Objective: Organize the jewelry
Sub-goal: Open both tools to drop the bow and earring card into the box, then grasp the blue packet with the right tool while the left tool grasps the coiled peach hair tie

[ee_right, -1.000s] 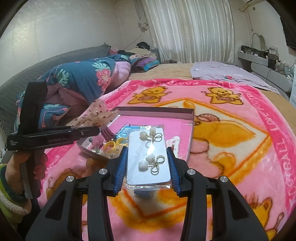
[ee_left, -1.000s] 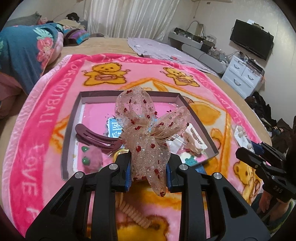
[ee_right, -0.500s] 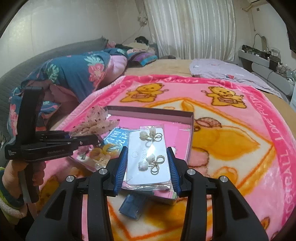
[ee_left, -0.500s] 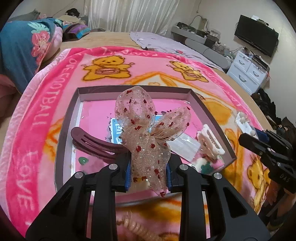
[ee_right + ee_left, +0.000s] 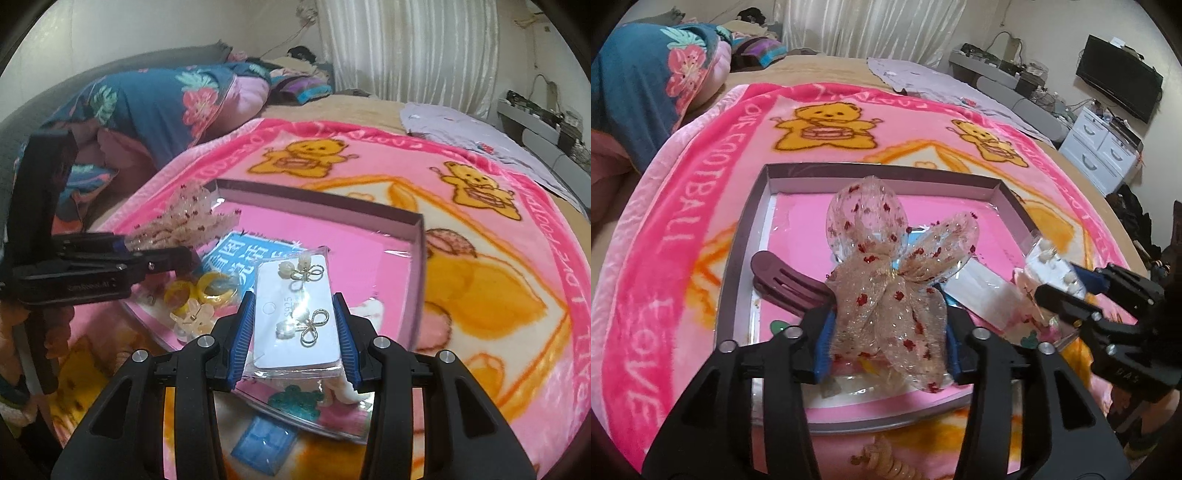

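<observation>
A sheer bow [image 5: 886,273] with red dots stands between the jaws of my left gripper [image 5: 886,326], low over the near part of the shallow grey tray [image 5: 738,258] with a pink floor. The jaws are opening, and the blue pads stand just off the bow's sides. My right gripper [image 5: 293,306] is shut on a bagged white card of pearl earrings [image 5: 280,332], held over the tray's near corner. From the left wrist view, the right gripper [image 5: 1060,280] comes in at the tray's right side. The left gripper [image 5: 184,254] and bow [image 5: 184,218] show at the left in the right wrist view.
In the tray lie a maroon hair clip [image 5: 786,284], yellow rings [image 5: 210,288], a blue printed card [image 5: 240,258] and a teal piece [image 5: 293,402]. A spiral hair tie [image 5: 882,461] and a blue packet [image 5: 262,439] lie on the pink bear blanket [image 5: 683,221] outside it.
Both grippers came forward and lower over the tray. The left jaws have spread apart around the bow. The right gripper still carries the earring card.
</observation>
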Demonstrator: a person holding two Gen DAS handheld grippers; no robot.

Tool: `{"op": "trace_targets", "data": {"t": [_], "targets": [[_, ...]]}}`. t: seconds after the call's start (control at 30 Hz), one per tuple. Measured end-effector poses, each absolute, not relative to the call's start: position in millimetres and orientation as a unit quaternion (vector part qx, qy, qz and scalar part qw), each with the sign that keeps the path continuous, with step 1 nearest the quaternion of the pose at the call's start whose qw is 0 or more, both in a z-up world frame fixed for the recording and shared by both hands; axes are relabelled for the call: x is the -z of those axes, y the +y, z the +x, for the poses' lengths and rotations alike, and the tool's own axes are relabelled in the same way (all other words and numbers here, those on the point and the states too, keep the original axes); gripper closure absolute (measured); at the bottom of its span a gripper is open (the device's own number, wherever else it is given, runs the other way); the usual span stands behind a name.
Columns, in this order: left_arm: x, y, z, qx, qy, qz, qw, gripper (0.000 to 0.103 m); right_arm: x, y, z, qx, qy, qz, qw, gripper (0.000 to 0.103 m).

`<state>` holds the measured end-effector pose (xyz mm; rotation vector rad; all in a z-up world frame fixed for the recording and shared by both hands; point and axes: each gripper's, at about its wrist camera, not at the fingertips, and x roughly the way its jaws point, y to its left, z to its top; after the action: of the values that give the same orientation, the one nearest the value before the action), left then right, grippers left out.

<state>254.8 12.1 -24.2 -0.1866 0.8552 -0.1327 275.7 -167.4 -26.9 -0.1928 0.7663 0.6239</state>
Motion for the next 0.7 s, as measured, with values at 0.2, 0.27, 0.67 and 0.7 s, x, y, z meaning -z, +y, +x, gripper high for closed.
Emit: {"op": "trace_targets", "data": {"t": [0.2, 0.27, 0.67, 0.7], "targets": [[21.5, 18.3, 251.0, 0.056, 0.411, -0.093, 0.905, 0.047, 22.0, -173.3, 271.3, -0.291, 0.361, -0.084, 0.882, 0.045], [18.6, 20.2, 247.6, 0.053, 0.407, -0.094, 0.907, 0.038, 16.7, -178.1, 266.0, -0.290, 0.352, -0.079, 0.887, 0.039], [-7.2, 22.0, 207.0, 0.031, 0.381, -0.091, 0.920, 0.023, 24.4, -199.7, 219.2, -0.283, 0.377, -0.059, 0.880, 0.035], [-7.7, 21.8, 202.9, 0.030, 0.381, -0.089, 0.920, 0.023, 26.4, -198.7, 216.9, -0.282, 0.382, -0.059, 0.878, 0.035]]}}
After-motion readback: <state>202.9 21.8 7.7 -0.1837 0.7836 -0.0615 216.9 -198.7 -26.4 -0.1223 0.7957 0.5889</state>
